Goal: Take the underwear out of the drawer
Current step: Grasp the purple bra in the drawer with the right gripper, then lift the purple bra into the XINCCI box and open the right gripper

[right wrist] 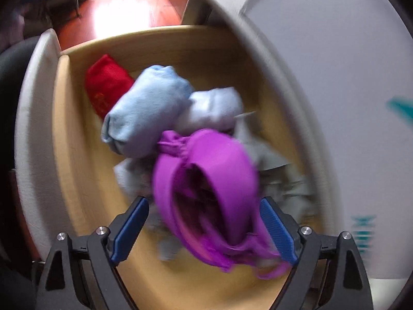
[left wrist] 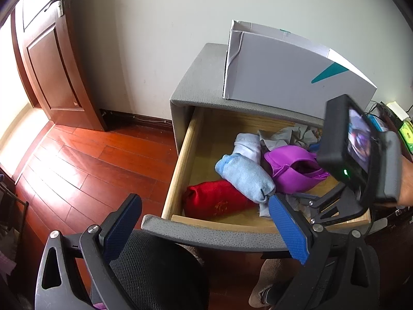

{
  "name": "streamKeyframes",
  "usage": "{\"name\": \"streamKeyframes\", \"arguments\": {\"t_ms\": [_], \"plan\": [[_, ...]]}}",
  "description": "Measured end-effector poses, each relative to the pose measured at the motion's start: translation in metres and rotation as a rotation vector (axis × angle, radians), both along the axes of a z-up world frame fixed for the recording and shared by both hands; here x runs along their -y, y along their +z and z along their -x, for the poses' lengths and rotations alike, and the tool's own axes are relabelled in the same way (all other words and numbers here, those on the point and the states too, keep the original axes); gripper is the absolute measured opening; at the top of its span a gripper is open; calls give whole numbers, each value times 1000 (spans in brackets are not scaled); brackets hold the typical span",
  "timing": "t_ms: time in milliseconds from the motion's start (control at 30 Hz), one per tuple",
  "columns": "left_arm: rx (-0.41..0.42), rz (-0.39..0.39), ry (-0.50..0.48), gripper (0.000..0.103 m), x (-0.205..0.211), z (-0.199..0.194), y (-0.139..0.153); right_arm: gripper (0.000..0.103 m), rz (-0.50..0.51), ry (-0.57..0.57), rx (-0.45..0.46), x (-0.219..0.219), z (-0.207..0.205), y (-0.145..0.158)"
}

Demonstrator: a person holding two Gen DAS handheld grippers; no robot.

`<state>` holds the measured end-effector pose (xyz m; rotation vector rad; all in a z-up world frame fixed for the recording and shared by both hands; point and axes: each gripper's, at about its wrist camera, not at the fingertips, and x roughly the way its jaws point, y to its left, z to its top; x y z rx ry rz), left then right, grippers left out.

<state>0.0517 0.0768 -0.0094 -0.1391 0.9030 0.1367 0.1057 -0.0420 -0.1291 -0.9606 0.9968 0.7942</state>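
The grey-fronted wooden drawer stands pulled out; the crumpled purple padded underwear lies inside between the right gripper's spread jaws, ungripped. The left gripper hovers released. Closing now risks snagging neighbouring grey cloth

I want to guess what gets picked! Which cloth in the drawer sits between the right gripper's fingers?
The bright purple padded bra; the red, light blue and white rolls lie farther away.
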Motion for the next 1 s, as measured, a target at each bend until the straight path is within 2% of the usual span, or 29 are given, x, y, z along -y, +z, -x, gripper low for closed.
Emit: {"name": "streamKeyframes", "arguments": {"t_ms": [33,100,267,433,500,700,1000], "plan": [[-4,0,1,98,0,0,-1,57,-44,-39,-28,2,-5,3],[-4,0,5,98,-1,0,-1,44,-91,-83,-66,7,-10,8],[-12,5,3,98,-2,0,-2,32,-143,-155,-73,18,-7,13],[9,-12,-4,98,1,2,2,26,-310,-250,-64,47,24,52],[9,-14,-12,98,3,3,2,15,-398,-285,-57,63,39,76],[12,-22,-21,98,7,5,4,12,-621,-385,-34,99,58,143],[32,-47,-36,98,14,9,7,10,-830,-399,30,122,53,250]]}}
